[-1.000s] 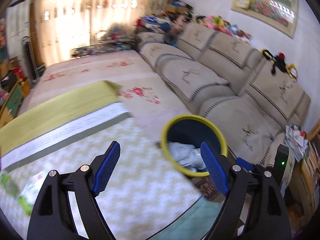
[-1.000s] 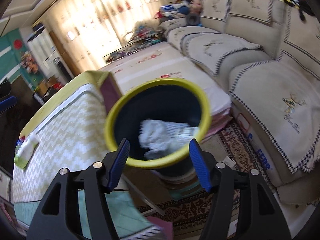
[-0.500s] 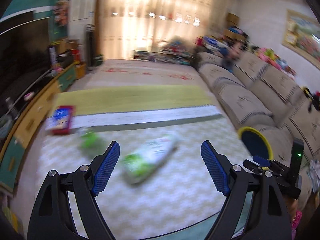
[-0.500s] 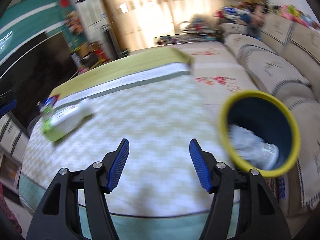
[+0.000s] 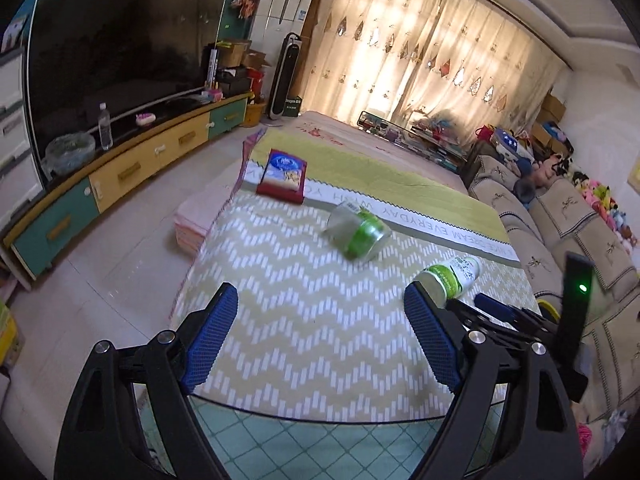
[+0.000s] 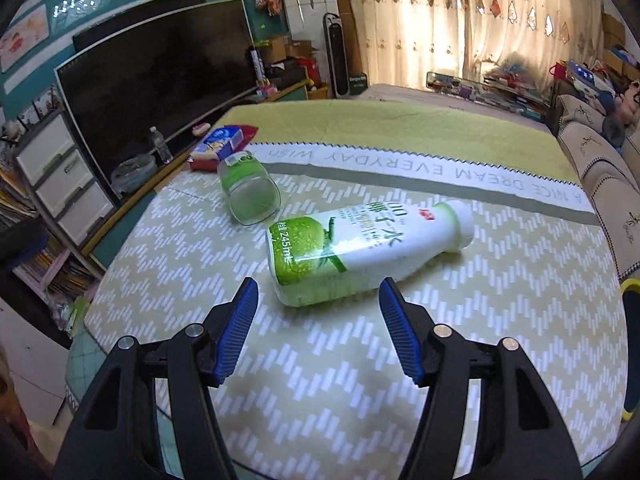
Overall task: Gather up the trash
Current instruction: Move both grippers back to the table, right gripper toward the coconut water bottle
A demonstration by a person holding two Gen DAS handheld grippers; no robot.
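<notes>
A white and green drink bottle (image 6: 360,248) lies on its side on the zigzag-patterned table (image 6: 360,380), just ahead of my open, empty right gripper (image 6: 318,328). A clear cup with a green label (image 6: 248,192) lies on its side behind it, and a red snack packet (image 6: 220,146) lies further back. In the left wrist view the bottle (image 5: 450,274) is at the right, the cup (image 5: 358,232) in the middle, the packet (image 5: 284,176) beyond. My left gripper (image 5: 322,340) is open and empty above the table's near part. The yellow rim of the bin (image 6: 630,286) shows at the right edge.
A TV (image 5: 112,48) on a low cabinet (image 5: 120,168) stands to the left. A beige sofa (image 5: 568,220) runs along the right. My right gripper's body (image 5: 520,316) shows at the right in the left wrist view. Tiled floor (image 5: 100,280) lies left of the table.
Both grippers have swung left, away from the yellow-rimmed bin and toward the table. The bottle now lies just in front of the right gripper. Both stay open.
</notes>
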